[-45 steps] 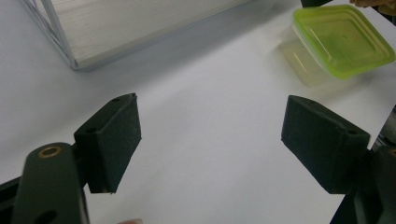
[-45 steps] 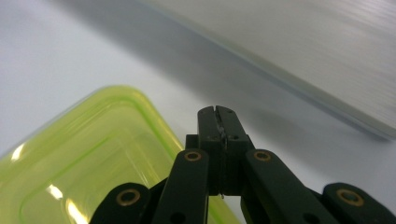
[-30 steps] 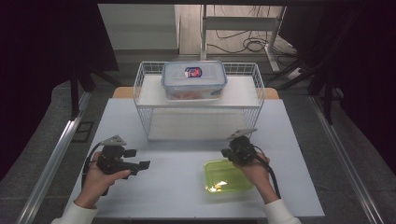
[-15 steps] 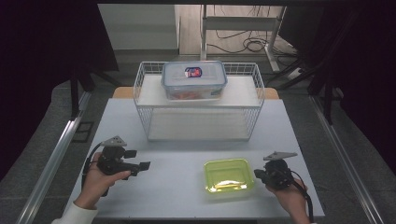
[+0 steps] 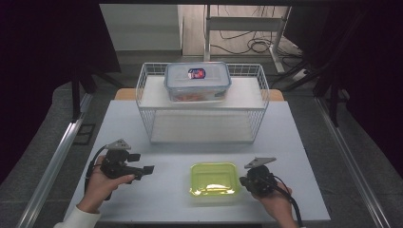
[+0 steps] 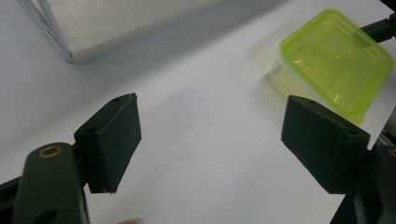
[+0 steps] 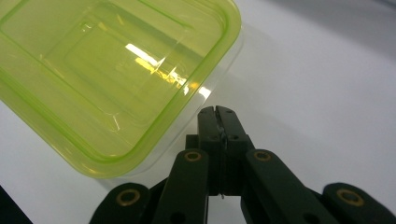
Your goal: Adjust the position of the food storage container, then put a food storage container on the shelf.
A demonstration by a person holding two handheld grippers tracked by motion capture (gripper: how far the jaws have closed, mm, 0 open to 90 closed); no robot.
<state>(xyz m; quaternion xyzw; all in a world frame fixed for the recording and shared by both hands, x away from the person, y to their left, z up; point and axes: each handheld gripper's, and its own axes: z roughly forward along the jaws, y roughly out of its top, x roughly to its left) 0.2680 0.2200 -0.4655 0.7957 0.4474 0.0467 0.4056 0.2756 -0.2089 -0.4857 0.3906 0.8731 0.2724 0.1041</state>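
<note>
Two claws are flanking a green lidded container (image 5: 214,178) on the white bench (image 5: 157,199).
Left claw (image 5: 148,169) is sitting open, empty; right claw (image 5: 243,181) is closed on nothing, just beside the container's right edge. Nothing is being lifted yet, probably an early step. Its long axis is lying left-right.

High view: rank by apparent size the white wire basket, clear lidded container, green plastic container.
1. White wire basket, largest.
2. Clear lidded plastic container and green plastic container: look alike; the green one sits nearer the camera, so unranked.
</note>
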